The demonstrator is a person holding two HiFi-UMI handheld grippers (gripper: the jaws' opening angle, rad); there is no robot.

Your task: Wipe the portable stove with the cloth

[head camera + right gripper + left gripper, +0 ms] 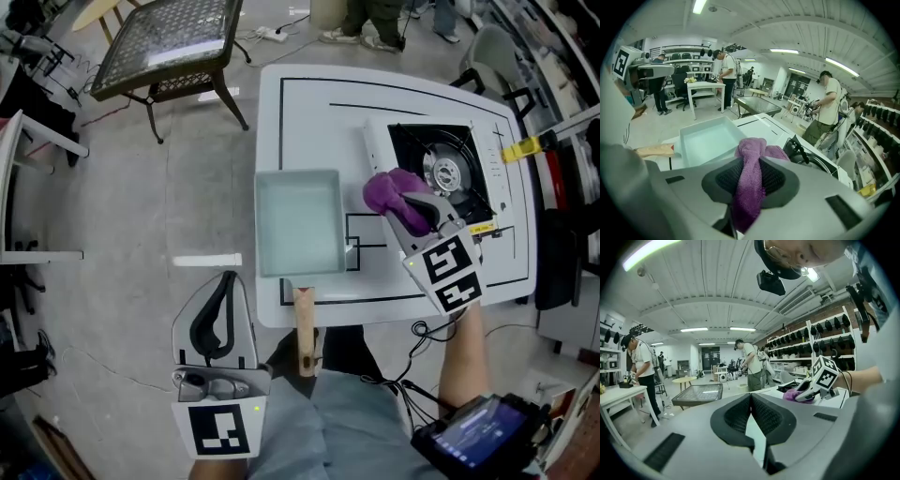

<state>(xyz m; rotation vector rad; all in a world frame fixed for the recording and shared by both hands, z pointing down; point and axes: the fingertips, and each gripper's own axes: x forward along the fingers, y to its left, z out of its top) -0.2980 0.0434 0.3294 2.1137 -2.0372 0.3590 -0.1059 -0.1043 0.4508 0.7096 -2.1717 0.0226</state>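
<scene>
The portable stove [448, 172] is black with a round burner and sits on the right half of the white table [309, 112]. My right gripper [405, 200] is shut on a purple cloth [387, 190], held over the stove's left edge. The right gripper view shows the cloth [751, 180] pinched between the pads and bunched above them, with the stove [812, 161] just beyond. My left gripper [228, 279] hangs off the table's near left side, shut and empty; its pads [740, 416] touch in the left gripper view.
A pale green square pan [300, 225] with a wooden handle [306, 330] lies left of the stove, handle over the table's near edge. A dark mesh-top table [169, 42] stands at the far left. Shelving and a yellow tag [521, 147] flank the right side.
</scene>
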